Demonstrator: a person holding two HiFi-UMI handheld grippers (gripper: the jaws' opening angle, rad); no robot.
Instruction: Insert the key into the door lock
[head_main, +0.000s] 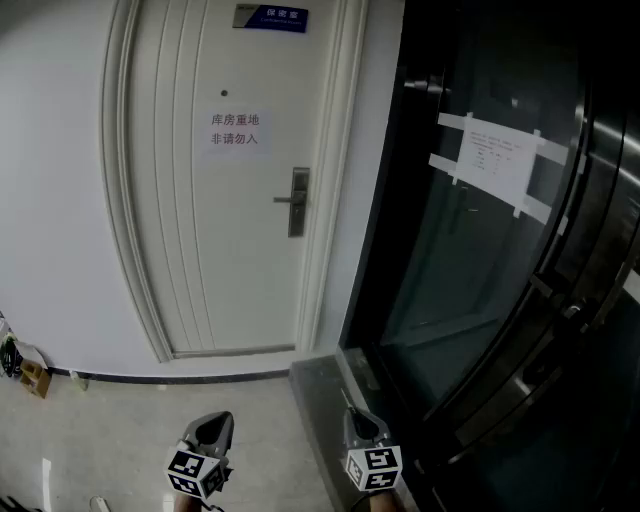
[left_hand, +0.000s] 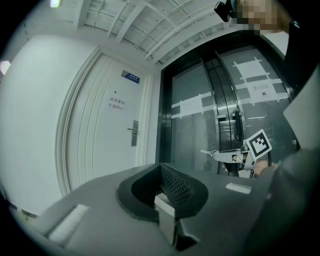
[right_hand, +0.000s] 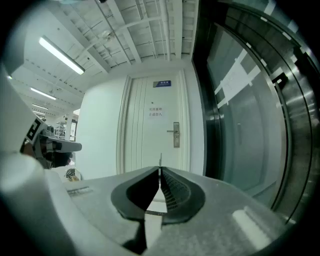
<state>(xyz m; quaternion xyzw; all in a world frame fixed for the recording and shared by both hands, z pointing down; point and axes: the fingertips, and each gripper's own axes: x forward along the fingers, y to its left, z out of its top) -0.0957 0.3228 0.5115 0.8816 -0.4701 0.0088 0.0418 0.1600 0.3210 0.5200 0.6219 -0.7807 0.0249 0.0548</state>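
Observation:
A white door (head_main: 220, 200) stands ahead, with a metal lock plate and lever handle (head_main: 297, 201) on its right side. The same lock (right_hand: 176, 135) shows small and far off in the right gripper view. My right gripper (right_hand: 160, 171) is shut on a thin key (right_hand: 160, 160), whose tip sticks up past the jaws, below and left of the lock. In the left gripper view the right gripper (left_hand: 235, 156) holds the key (left_hand: 209, 152) out level. My left gripper (left_hand: 160, 166) is shut with nothing in it. Both grippers (head_main: 213, 425) (head_main: 356, 420) are low, well short of the door.
A dark glass wall (head_main: 470, 280) with a taped paper sheet (head_main: 497, 160) runs along the right. A grey metal plate (head_main: 325, 385) lies at its foot. Small clutter (head_main: 30, 375) sits by the left wall. The door bears a printed notice (head_main: 235, 131).

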